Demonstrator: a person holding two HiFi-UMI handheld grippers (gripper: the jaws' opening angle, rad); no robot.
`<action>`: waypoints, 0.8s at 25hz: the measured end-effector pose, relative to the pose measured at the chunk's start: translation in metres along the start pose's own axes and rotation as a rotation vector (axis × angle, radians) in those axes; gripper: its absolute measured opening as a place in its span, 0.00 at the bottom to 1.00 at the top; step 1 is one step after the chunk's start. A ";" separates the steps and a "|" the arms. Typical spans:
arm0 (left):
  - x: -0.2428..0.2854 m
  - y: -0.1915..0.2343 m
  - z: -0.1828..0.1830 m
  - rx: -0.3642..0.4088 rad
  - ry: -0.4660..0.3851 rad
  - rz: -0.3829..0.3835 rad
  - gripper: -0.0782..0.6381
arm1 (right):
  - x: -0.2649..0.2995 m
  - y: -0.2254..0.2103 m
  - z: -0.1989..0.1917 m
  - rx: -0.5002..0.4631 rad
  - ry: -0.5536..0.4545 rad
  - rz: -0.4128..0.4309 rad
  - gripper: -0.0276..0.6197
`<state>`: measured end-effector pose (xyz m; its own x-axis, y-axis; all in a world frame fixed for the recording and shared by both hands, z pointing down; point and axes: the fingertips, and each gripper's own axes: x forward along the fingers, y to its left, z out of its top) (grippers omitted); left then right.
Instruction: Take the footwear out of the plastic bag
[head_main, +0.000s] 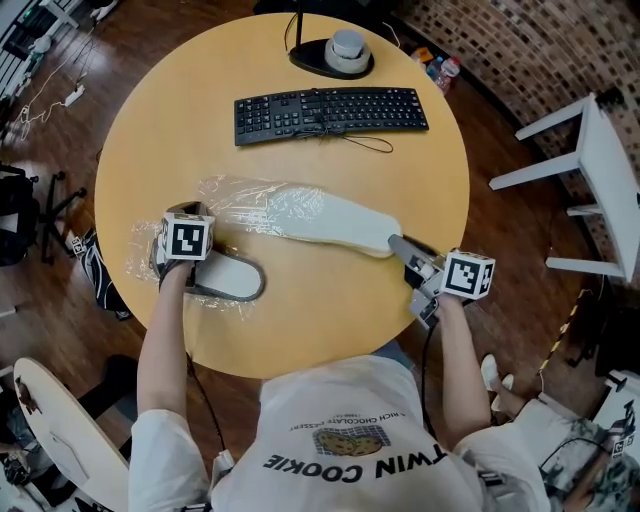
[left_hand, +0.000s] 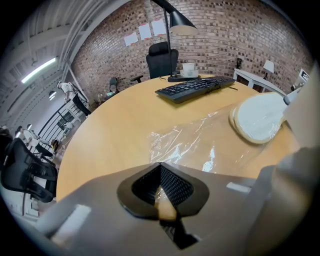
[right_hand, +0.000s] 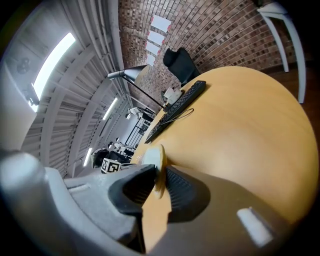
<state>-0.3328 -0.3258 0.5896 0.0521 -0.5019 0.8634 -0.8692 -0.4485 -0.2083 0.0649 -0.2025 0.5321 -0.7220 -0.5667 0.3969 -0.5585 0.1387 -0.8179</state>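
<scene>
A long white slipper (head_main: 335, 222) lies across the round table (head_main: 300, 330), its left end still under the clear plastic bag (head_main: 250, 200). My right gripper (head_main: 398, 243) is shut on the slipper's right tip, and in the right gripper view the slipper's edge (right_hand: 152, 160) stands pressed between the pads. My left gripper (head_main: 190, 215) sits over the bag's left part, shut on the crinkled film (left_hand: 190, 142). A second slipper (head_main: 228, 280) with a grey rim lies just below that gripper, with film around it. The white slipper (left_hand: 257, 117) also shows at the right of the left gripper view.
A black keyboard (head_main: 330, 112) with its cable lies at the table's far side, and a lamp base (head_main: 335, 55) stands behind it. A white side table (head_main: 600, 170) stands off to the right. The table's near edge runs just below both grippers.
</scene>
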 end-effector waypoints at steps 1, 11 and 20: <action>0.000 0.000 0.001 0.003 -0.002 0.004 0.11 | -0.004 0.000 0.001 -0.001 -0.002 0.004 0.15; 0.000 0.002 -0.002 0.007 -0.002 0.018 0.11 | -0.043 -0.005 0.005 0.002 -0.027 -0.011 0.14; -0.002 -0.001 -0.001 0.004 0.001 0.005 0.11 | -0.100 0.005 0.031 0.019 -0.118 -0.010 0.14</action>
<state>-0.3327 -0.3238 0.5882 0.0474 -0.5036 0.8627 -0.8673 -0.4492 -0.2146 0.1470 -0.1703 0.4750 -0.6625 -0.6602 0.3539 -0.5565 0.1176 -0.8225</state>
